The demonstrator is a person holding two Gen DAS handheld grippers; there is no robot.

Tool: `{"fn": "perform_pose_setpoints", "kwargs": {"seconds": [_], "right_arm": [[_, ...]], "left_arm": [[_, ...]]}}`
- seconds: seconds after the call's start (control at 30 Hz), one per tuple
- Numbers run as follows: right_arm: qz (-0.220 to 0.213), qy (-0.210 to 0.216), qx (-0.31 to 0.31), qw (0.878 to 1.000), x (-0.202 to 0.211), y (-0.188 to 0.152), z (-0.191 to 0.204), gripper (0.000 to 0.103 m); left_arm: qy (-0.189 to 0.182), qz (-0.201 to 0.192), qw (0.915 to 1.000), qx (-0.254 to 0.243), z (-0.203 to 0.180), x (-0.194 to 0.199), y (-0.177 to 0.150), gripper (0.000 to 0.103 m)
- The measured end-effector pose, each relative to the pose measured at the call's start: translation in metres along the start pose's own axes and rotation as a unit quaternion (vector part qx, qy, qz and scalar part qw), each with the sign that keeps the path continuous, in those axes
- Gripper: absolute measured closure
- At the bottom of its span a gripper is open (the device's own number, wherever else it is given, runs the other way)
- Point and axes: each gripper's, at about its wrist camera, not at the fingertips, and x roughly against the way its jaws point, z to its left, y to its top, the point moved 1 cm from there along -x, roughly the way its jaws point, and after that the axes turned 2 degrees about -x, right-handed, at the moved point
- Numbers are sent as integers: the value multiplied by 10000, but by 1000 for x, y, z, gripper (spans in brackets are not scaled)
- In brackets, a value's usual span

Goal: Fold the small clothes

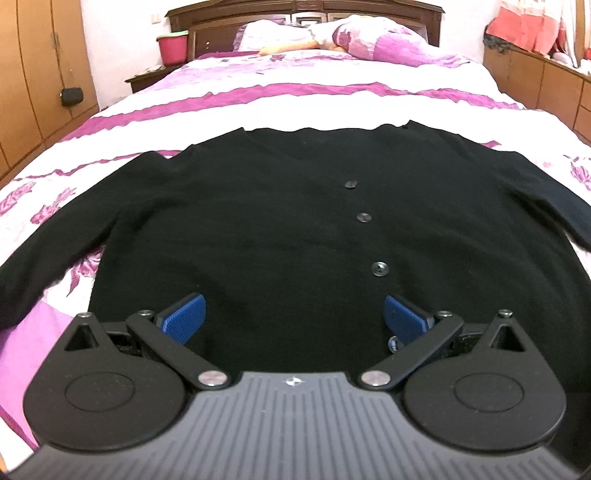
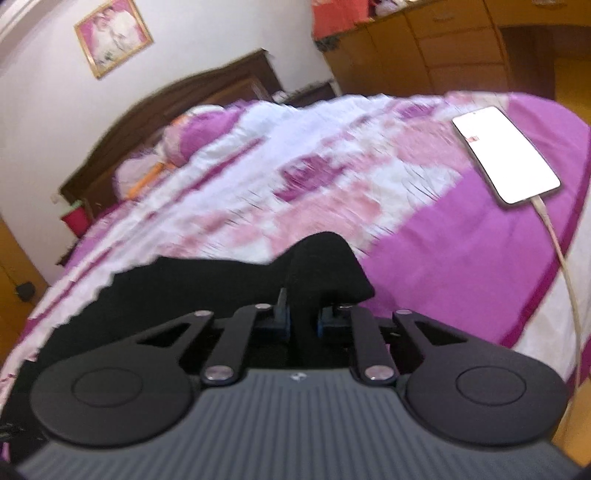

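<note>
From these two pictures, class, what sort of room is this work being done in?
Most likely a home bedroom: a bed with a carved wooden headboard, pillows at its head, and wooden wardrobes alongside.

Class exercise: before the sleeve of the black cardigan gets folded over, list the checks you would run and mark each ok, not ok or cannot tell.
1. Right gripper shut on the black cardigan: ok, fabric pinched between its fingers.
2. Left gripper open, holding nothing: ok.
3. Cardigan body flat on the bed: ok.
4. Buttons done up: ok for those in view.
5. Phone and its cable apart from the cloth: ok.
6. Which part the right gripper holds: cannot tell.
</note>
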Motion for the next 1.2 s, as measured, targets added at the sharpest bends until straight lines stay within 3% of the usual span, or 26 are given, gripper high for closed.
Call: {"fn": "perform_pose_setpoints", "kwargs": {"seconds": [0.33,0.63,0.87,1.2], "right_arm": [[-272,1154,513,9916,26,42,98,89],[-243,1909,1196,9740,8,53,214,89],[114,2200,1687,9607,-25,25,290,89],[962,2517,2099,9398,-94,-50,364,89]], "left_arm": [[171,-132,9995,248,39,8,9,0],[281,-217,9976,590,81,10,18,0],[388,-310,9967,641,105,5,21,0],[380,-179,9967,694,123,-25,22,0]]}}
